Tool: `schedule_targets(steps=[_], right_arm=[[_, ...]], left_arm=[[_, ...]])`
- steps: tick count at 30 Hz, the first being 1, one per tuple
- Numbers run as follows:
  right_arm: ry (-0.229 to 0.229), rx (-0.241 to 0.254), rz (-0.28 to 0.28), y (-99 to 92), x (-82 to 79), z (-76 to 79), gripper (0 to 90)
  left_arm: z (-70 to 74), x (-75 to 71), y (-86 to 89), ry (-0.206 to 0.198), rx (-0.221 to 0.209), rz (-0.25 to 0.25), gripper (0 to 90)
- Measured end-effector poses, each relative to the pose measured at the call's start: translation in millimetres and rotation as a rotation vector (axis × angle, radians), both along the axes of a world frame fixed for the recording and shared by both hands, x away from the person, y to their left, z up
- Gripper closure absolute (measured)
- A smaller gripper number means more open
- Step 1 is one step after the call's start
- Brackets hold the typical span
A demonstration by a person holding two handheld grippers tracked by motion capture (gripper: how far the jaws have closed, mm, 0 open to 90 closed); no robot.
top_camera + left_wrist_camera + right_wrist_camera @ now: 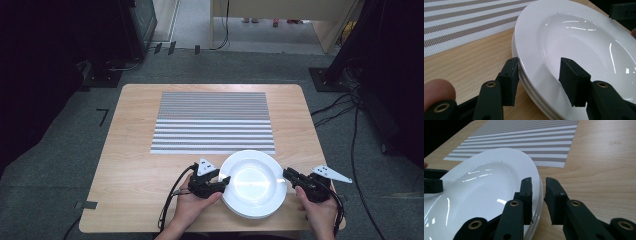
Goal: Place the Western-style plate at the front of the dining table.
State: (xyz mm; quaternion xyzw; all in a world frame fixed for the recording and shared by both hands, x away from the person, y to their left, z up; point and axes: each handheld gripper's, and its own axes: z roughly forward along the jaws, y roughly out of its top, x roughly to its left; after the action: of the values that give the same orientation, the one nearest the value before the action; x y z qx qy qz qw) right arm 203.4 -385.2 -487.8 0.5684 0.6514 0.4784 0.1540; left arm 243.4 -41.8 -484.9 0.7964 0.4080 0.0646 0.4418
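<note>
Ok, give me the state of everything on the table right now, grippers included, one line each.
Plates: stacked on the table near the front edge, top one empty and upright.
Placemat: lying flat mid-table, nothing on it, apart from the plates.
Left hand-held gripper: open, jaws straddling the top plate's rim, not yet closed.
Right hand-held gripper: slightly open, jaws astride the stack's rim on the opposite side.
Table: level, bare wood around the plates.

a lab or studio – grey carpet [60, 165], loose cables [356, 150], dark equipment stands [345, 55].
</note>
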Motion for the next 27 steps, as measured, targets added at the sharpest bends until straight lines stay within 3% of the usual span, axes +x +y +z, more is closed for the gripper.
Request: schedule_targets(steps=[4, 13, 14, 19, 22, 23, 27], right_arm=[[0.002, 0.008, 0.022, 2.3, 0.1, 0.6, 78.2], [0.014, 0.017, -0.039, 6.5, 1.0, -0.7, 77.4], [0.014, 0.054, -0.067, 9.1, -0.7, -3.7, 79.0], [0.053, 0.087, -0.098, 9.1, -0.6, -4.7, 83.5], [0.093, 0.156, -0.113, 3.6, -0.5, -5.2, 84.8], [0.120, 0.205, -0.122, 0.1, -0.7, -5.9, 85.7], [0.143, 0.238, -0.130, -2.2, -0.9, -5.9, 86.3]], left_arm=[[-2.3, -0.8, -0.5, 0.001, 0.006, 0.004, 50.6], [-3.8, -2.3, 3.7, -0.010, -0.022, -0.001, 52.8], [-3.9, -2.5, 4.4, -0.007, -0.028, 0.001, 53.2], [-4.6, -4.4, 6.6, -0.011, -0.043, 0.006, 54.9], [-4.9, -4.7, 7.6, -0.006, -0.051, 0.006, 55.6], [-4.9, -4.8, 7.9, -0.004, -0.052, 0.005, 55.5], [-4.9, -6.5, 9.2, 0.012, -0.061, 0.006, 55.5]])
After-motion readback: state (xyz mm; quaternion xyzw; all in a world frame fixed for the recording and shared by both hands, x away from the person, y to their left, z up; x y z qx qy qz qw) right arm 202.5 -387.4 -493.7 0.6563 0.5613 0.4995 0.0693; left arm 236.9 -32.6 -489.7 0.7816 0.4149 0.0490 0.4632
